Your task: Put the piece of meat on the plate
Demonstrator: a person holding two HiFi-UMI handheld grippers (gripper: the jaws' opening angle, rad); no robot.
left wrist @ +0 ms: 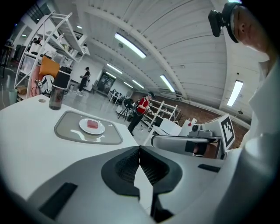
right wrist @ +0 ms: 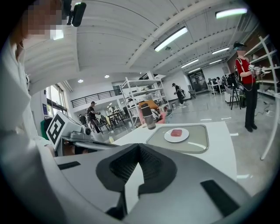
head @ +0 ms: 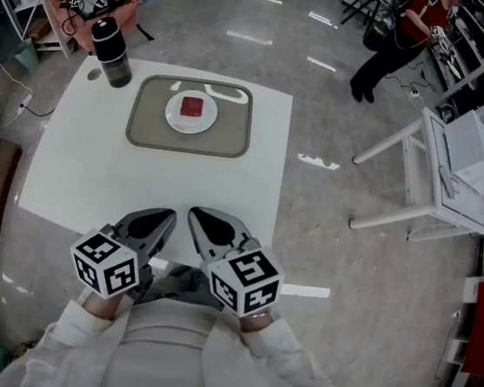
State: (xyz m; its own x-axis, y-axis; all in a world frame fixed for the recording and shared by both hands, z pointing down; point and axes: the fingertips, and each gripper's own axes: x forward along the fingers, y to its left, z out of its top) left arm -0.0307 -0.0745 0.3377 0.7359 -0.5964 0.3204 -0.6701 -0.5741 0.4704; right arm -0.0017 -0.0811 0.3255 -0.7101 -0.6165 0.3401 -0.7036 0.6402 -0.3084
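- Left gripper point(head: 162, 220) and right gripper point(head: 199, 218) are low at the near edge of the white table point(head: 87, 169), side by side and close to the person's body, with their tips angled in toward each other.
- The marker cubes face up at the camera, left cube point(head: 107, 261) and right cube point(head: 244, 281). White sleeves point(head: 77, 326) show just behind them.
- Left gripper's jaws are pressed together. The left gripper view shows the tips meeting with nothing between them.
- Right gripper's jaws are pressed together too. The right gripper view shows the tips touching, with nothing held.
- The piece of meat point(head: 192, 106) lies on the white plate point(head: 174, 119). The plate sits in the middle of the grey tray point(head: 145, 128) on the far half of the table, well apart from both grippers.
- A dark bottle point(head: 111, 51) stands upright on the far left corner of the table, just beside the tray.
- Only the head view shows the whole table top, both grippers together and the white frame rack point(head: 436, 181) on the floor to the right.
- The gripper views add the ceiling strip lights and shelving at the far end of the room. Each also catches the other gripper's cube at its edge.
- A person in a red top point(head: 402, 33) stands on the floor beyond the table and shows in all three views.
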